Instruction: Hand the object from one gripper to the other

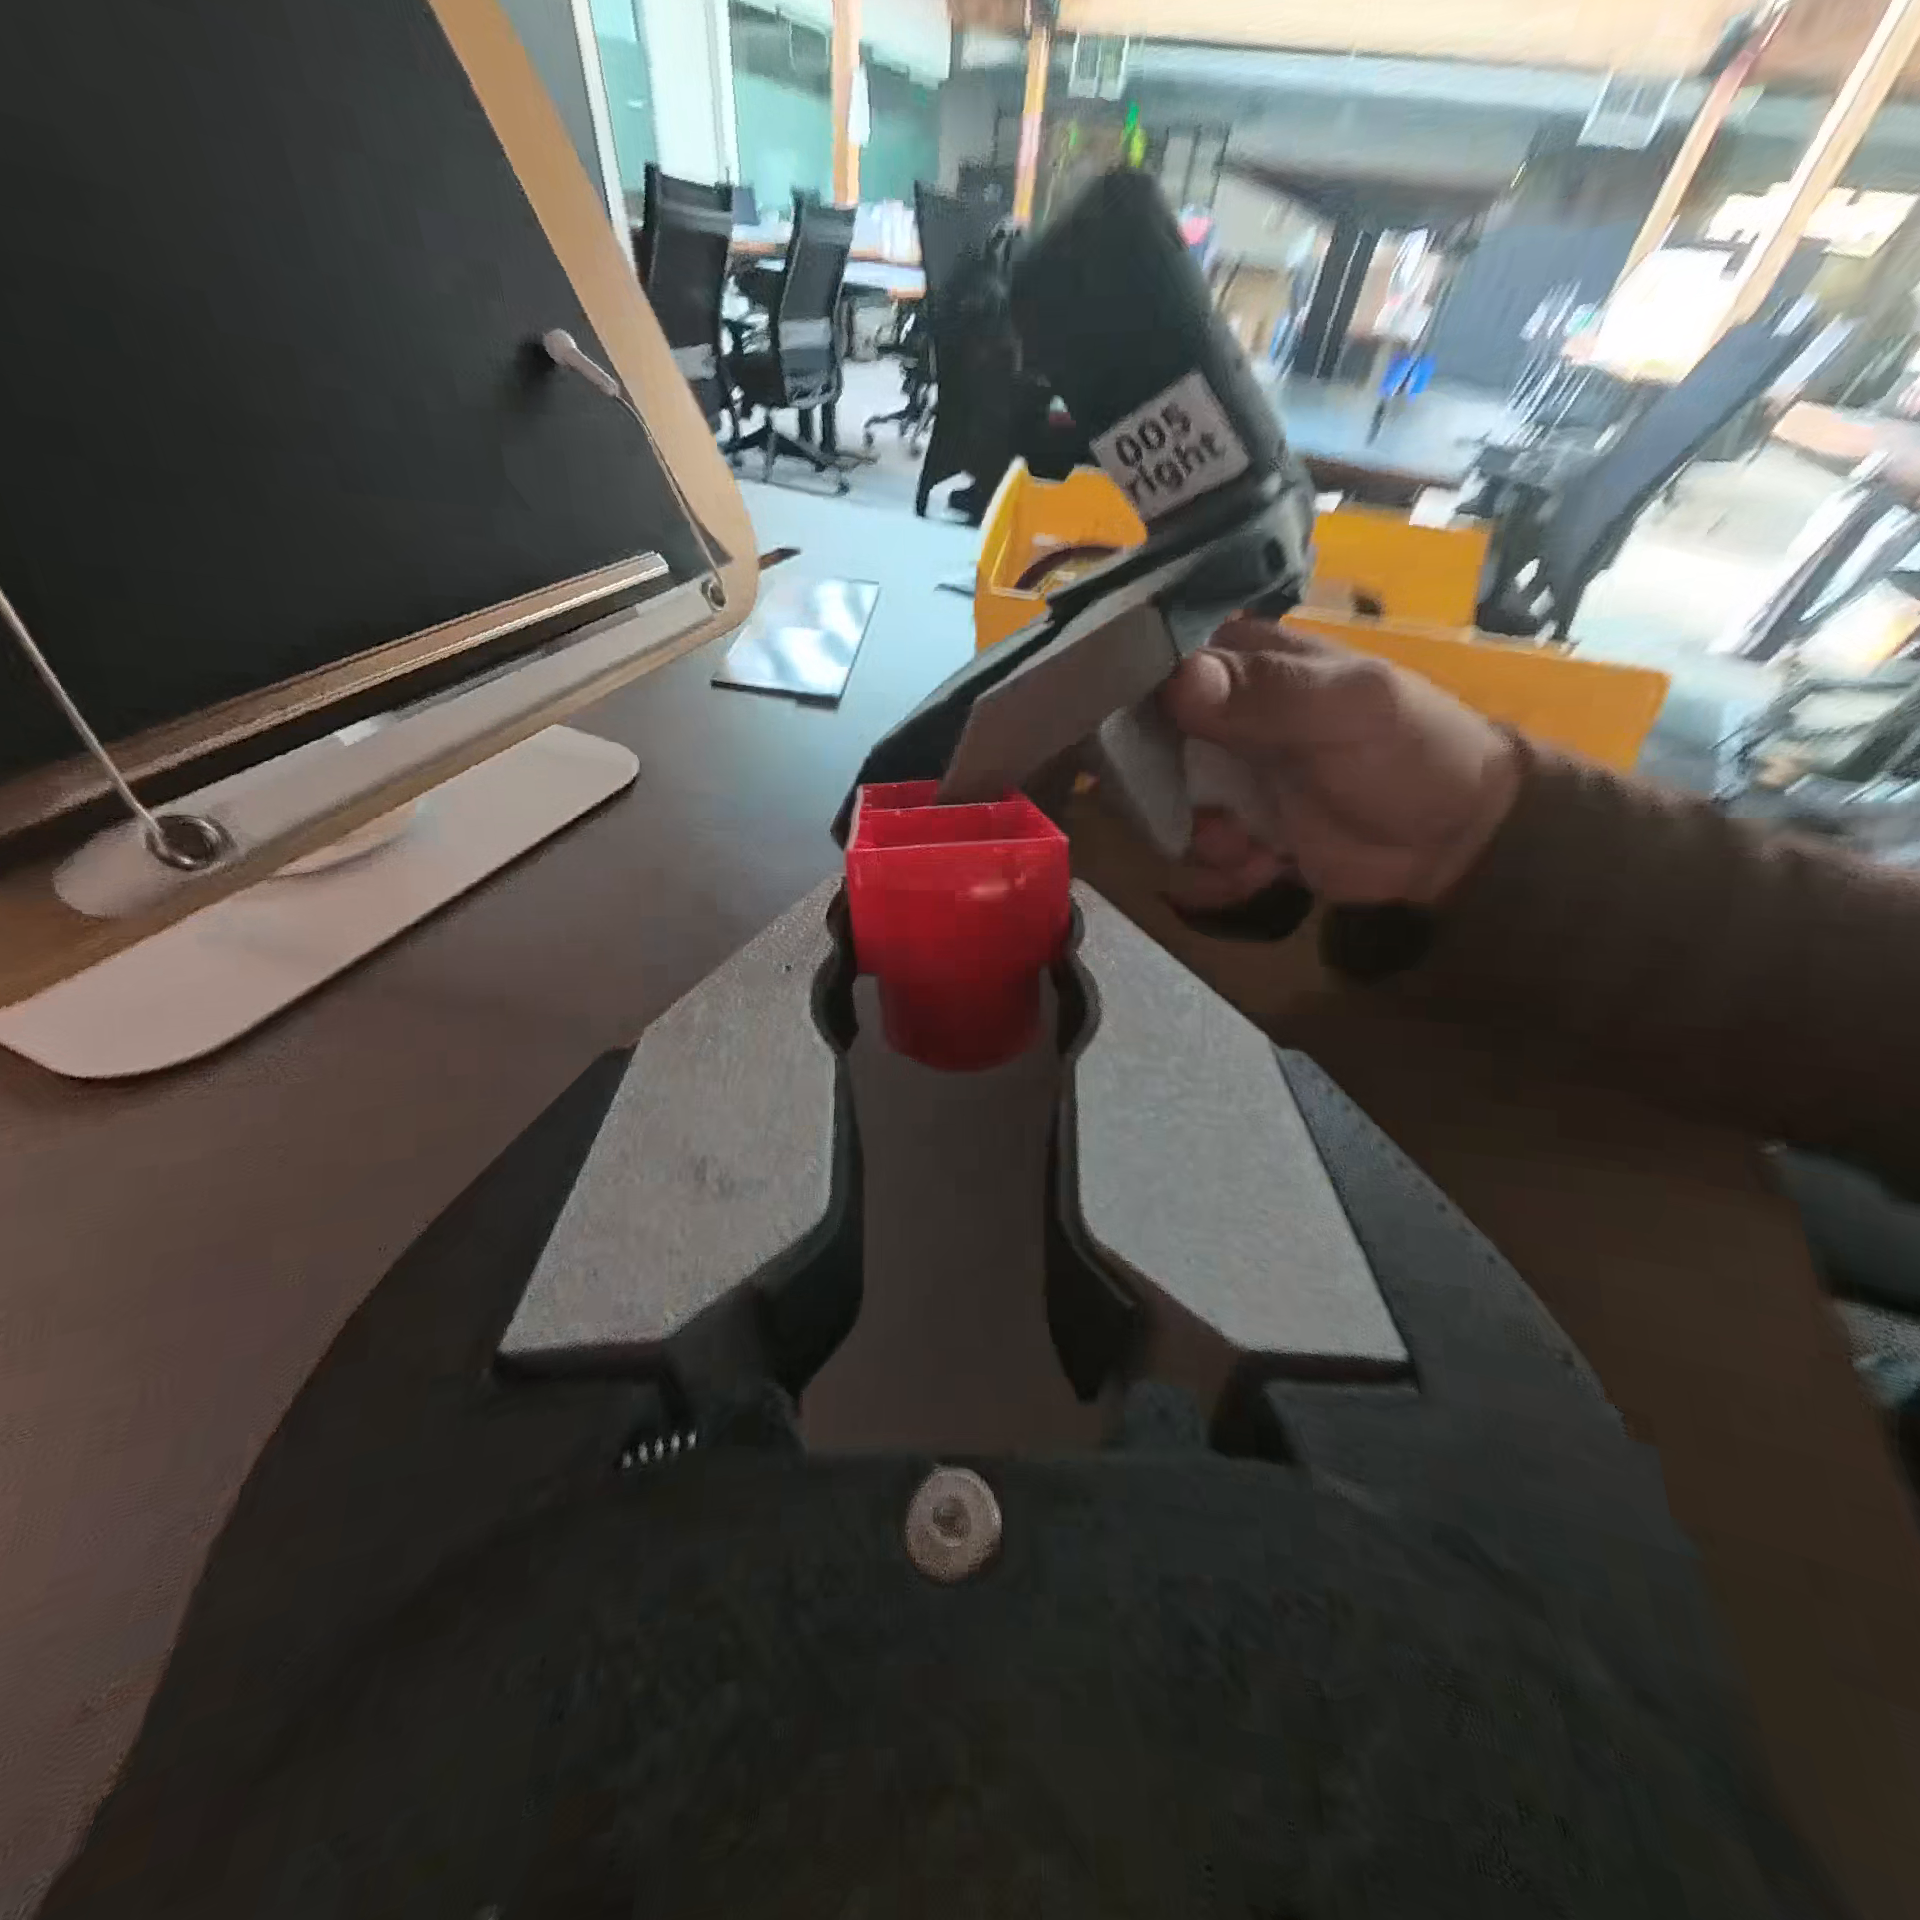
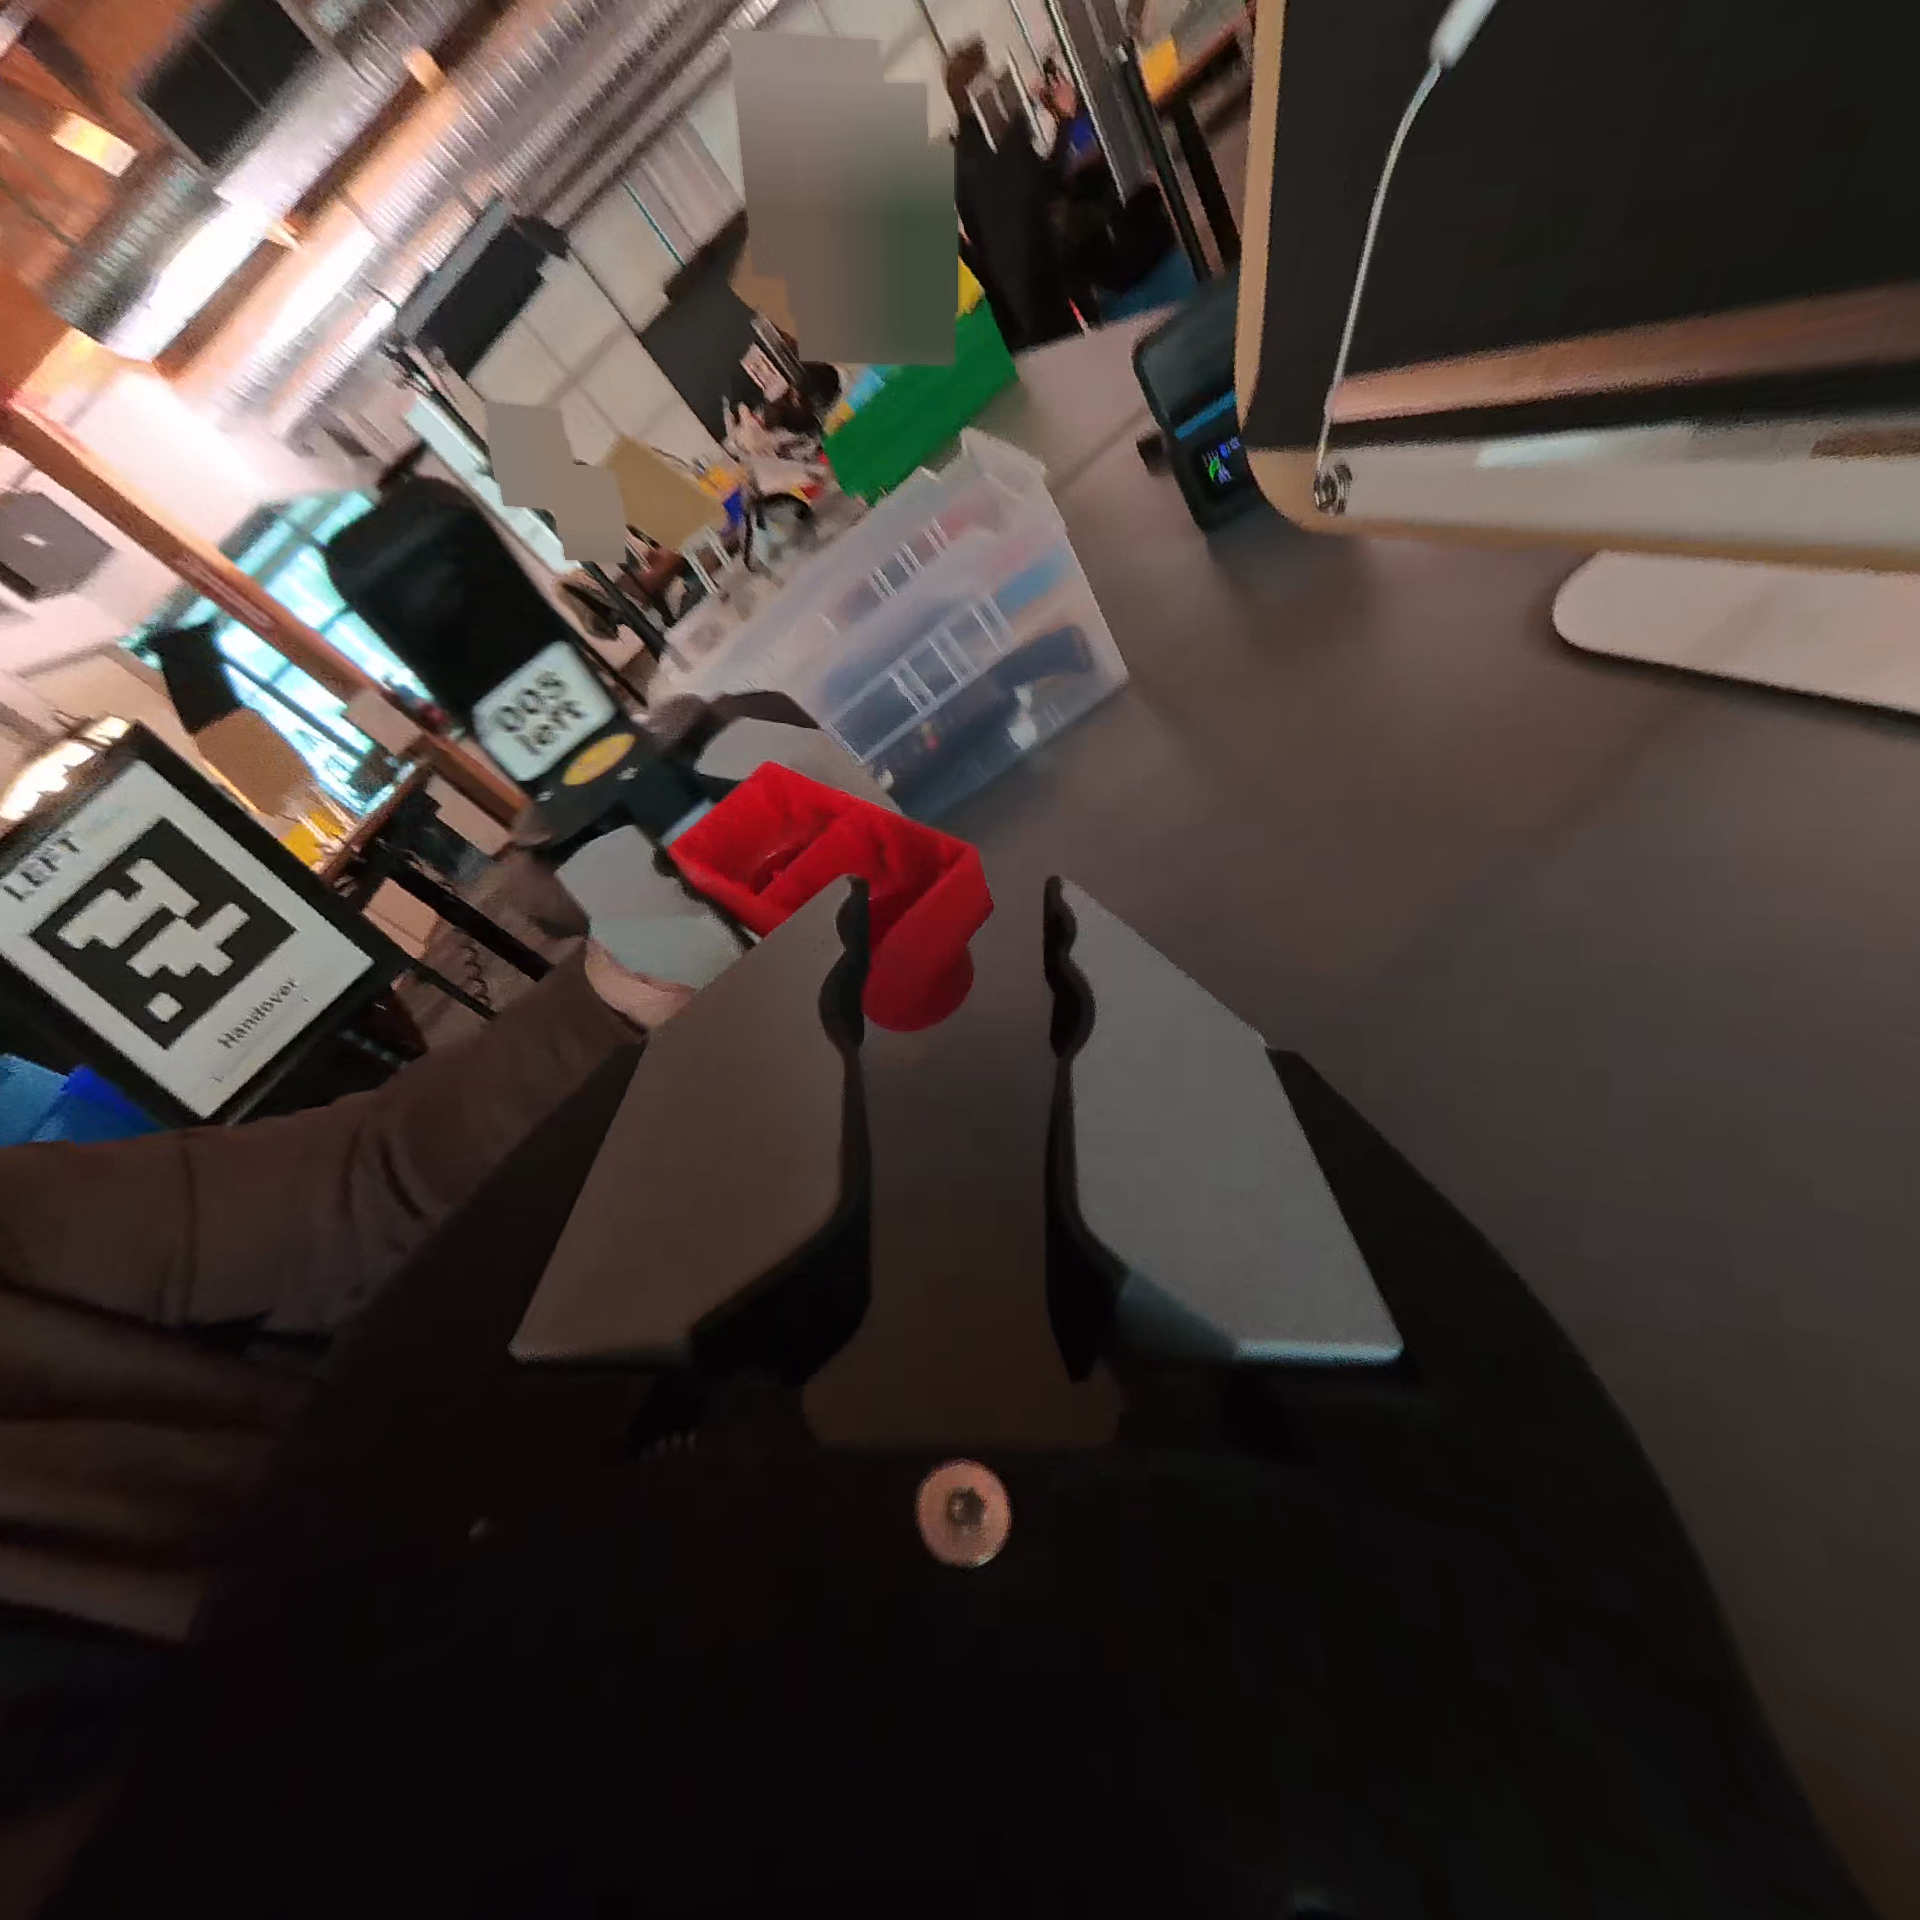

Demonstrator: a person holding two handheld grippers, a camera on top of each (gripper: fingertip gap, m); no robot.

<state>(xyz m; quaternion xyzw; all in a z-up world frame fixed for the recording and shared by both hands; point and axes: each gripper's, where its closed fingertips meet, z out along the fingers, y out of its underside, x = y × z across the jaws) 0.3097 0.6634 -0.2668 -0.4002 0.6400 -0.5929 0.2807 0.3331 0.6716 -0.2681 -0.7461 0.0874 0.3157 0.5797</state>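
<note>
Left hand-held gripper (image 1: pixel 954 971) clamped on red plastic square-topped, round-based cup (image 1: pixel 958 925), held above dark brown worktop (image 1: pixel 436 1060). Right hand-held gripper (image 2: pixel 951 961) spread apart, one finger (image 1: pixel 1049 707) dipped into cup's open top. Silver-footed monitor (image 1: pixel 312 416) alongside.

the plastic cup piece (image 1: pixel 956 925) is bright red, grippers (image 2: pixel 951 935) are black with grey finger plates (image 1: pixel 717 1174). desk (image 1: pixel 312 1143) is dark brown, bins (image 1: pixel 1392 566) yellow, and the marker card (image 2: pixel 156 935) has a blocky black-and-white pattern.
</note>
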